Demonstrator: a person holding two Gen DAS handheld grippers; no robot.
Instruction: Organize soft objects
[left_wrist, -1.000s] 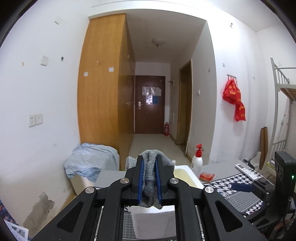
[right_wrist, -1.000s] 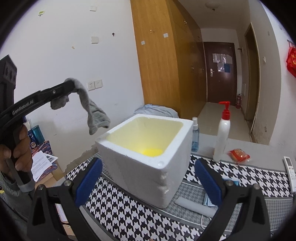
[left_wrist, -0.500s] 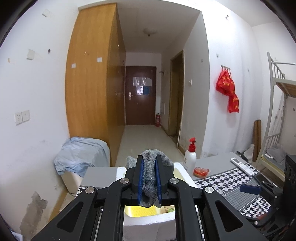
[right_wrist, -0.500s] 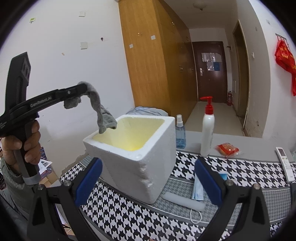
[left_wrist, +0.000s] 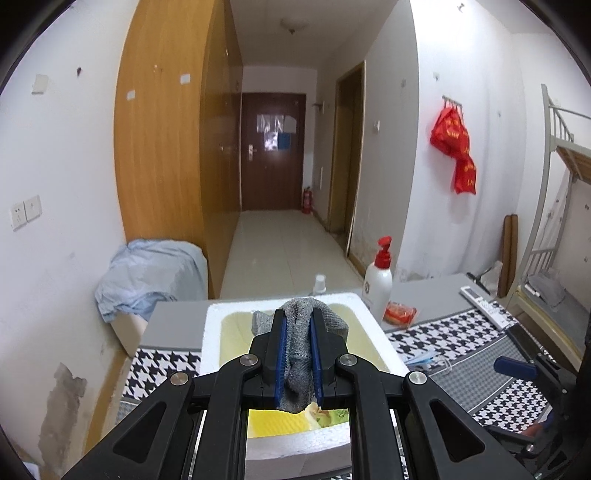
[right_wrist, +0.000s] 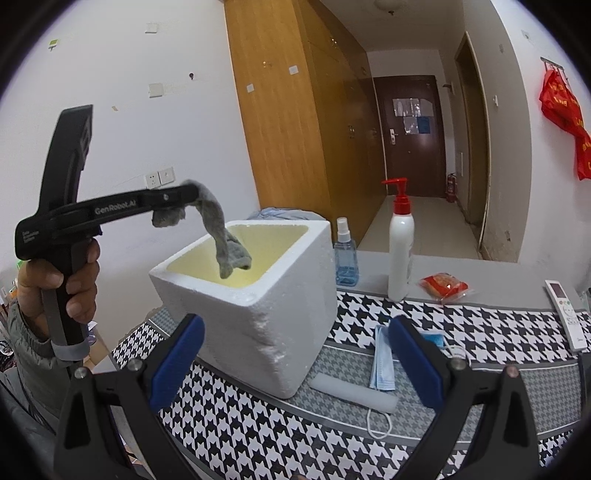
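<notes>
Right wrist view: grey sock hangs over the foam box

Right wrist view shows it best, so start at the left, where your hand (right_wrist: 61, 284) grips the handle of the left gripper (right_wrist: 184, 195). Its jaws are clamped tight on a grey sock (right_wrist: 218, 229), pinched near the middle of its length. A short bunched end droops beneath the jaws, and the longer end dangles with its tip just inside the mouth of the white foam box (right_wrist: 258, 302).

Judge the sock as very light, limp and a little stretchy. It will not slip from the blue pads, but it will swing with any quick move and may drape over the box rim instead of dropping in. The mid-length pinch you have looks sound, since a bunched fold gives the pads more to bite than a single thin layer would.

Further right, the right gripper (right_wrist: 295, 360) stands wide open with nothing between its pads. Just beyond it lies a blue face mask (right_wrist: 382, 369) on the houndstooth mat (right_wrist: 480, 325). That mask is equally light and floppy, so take it by the folded body, not the ear loops.
</notes>
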